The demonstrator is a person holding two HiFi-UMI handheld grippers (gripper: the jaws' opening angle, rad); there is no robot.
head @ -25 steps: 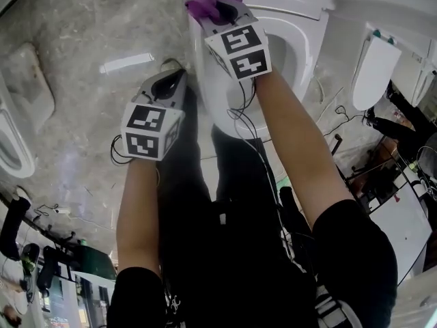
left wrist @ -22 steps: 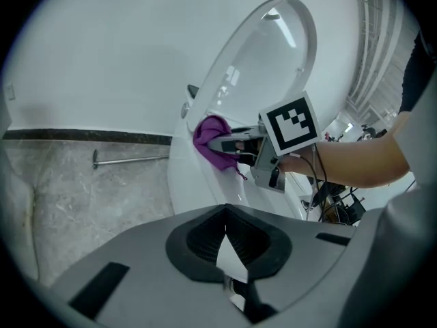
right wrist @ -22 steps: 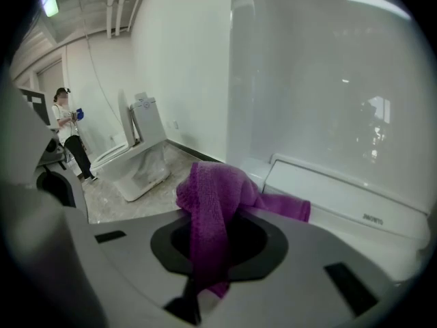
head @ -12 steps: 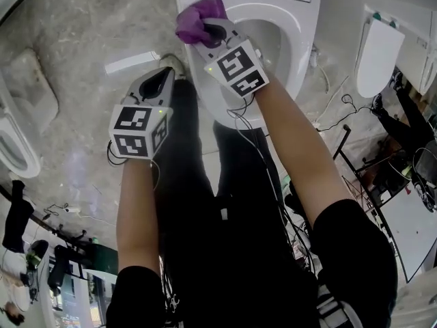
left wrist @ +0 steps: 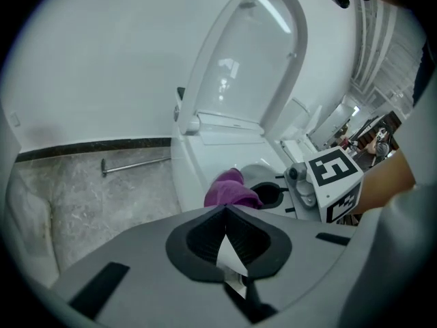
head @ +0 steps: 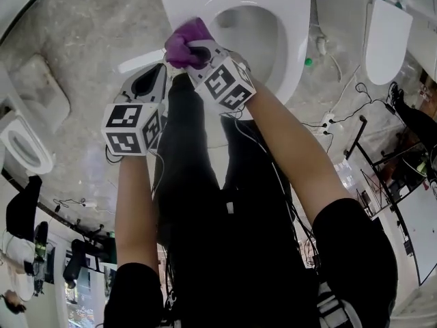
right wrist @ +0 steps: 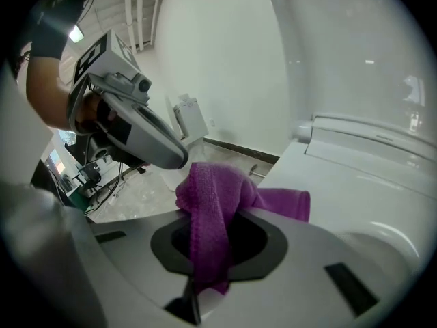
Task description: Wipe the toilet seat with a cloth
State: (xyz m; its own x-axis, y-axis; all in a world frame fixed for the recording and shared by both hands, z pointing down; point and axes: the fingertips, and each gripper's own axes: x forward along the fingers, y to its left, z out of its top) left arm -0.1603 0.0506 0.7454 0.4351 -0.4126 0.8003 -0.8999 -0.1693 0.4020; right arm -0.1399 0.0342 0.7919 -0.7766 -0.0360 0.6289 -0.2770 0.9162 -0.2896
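The white toilet (head: 292, 43) stands at the top of the head view, its lid (left wrist: 254, 60) raised against the wall. My right gripper (head: 192, 52) is shut on a purple cloth (head: 181, 38) and holds it against the left front part of the seat rim. In the right gripper view the cloth (right wrist: 208, 217) hangs bunched between the jaws, with the seat (right wrist: 362, 176) to the right. My left gripper (head: 154, 80) hovers shut and empty just left of the bowl, over the floor. From its own view the left gripper (left wrist: 225, 214) looks at the cloth (left wrist: 231, 190).
Marble floor surrounds the toilet. A loose white seat lid (head: 386, 39) lies at the right, with cables (head: 341, 118) on the floor near it. Another white fixture (head: 24, 149) sits at the far left. A metal rod (left wrist: 133, 163) lies by the wall. The person's dark legs stand below the bowl.
The right gripper has drawn the purple cloth along the seat's left rim from the back towards the front. The left gripper has stayed close beside it.
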